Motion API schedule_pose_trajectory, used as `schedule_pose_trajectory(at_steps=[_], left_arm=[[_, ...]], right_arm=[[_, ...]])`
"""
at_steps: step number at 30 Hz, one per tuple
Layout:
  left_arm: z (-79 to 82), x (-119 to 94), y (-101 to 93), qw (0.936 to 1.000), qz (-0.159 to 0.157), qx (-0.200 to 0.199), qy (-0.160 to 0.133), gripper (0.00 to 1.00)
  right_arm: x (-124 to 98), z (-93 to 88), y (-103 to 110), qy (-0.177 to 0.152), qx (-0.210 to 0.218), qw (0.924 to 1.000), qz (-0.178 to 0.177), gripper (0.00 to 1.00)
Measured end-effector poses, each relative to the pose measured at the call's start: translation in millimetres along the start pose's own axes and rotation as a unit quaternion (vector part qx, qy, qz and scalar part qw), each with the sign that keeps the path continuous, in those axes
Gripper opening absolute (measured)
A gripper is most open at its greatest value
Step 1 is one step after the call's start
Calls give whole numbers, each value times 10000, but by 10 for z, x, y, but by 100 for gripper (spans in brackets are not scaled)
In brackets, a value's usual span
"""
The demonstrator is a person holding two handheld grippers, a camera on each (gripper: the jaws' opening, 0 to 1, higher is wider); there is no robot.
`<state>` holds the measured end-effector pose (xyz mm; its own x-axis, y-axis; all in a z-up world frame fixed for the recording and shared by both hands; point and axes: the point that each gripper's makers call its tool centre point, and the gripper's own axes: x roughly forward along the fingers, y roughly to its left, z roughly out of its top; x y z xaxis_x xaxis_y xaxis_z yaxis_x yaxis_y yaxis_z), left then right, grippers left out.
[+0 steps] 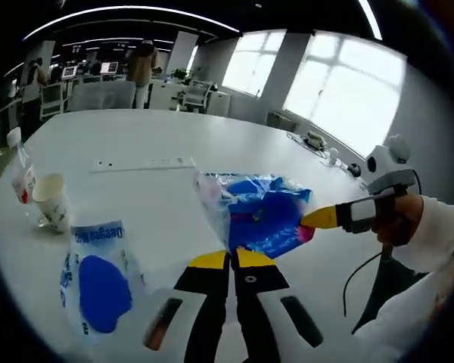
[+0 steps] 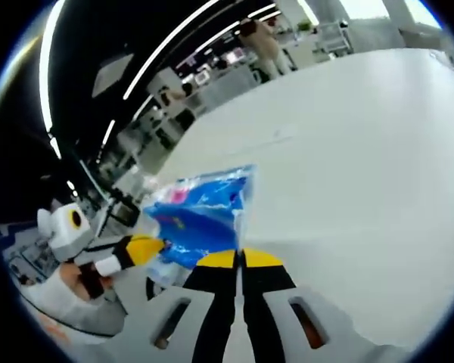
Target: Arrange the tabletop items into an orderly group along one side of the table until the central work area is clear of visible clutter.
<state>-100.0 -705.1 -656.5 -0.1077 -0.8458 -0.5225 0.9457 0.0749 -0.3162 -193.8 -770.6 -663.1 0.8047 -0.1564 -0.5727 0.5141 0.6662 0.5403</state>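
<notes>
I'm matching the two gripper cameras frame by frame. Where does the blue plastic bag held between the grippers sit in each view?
Left gripper view: the blue plastic bag hangs centre, just above the shut left gripper, the right gripper at its right edge.
Right gripper view: the bag sits centre-left, above the right gripper.
Shared landmark: the white table.

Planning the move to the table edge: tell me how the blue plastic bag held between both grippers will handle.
The blue plastic bag looks thin and crinkled, so likely floppy and sagging between the left gripper and right gripper. It hangs from two small pinches, suggesting it's light. Its glossy film may slip from the shut jaws.
</notes>
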Motion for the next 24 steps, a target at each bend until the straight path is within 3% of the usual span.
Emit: schedule_pose_trajectory(at_steps=[10,18,24], left_arm=[[65,388,29,9996,-104,-6,248,0],[-37,679,208,9984,-57,-282,492,0],[15,849,333,9979,14,-368,535,0]], right_arm=[[146,242,-286,57,-190,9996,-224,0],[437,265,-497,292,-445,9979,-382,0],[627,300,-636,425,-489,9966,-516,0]])
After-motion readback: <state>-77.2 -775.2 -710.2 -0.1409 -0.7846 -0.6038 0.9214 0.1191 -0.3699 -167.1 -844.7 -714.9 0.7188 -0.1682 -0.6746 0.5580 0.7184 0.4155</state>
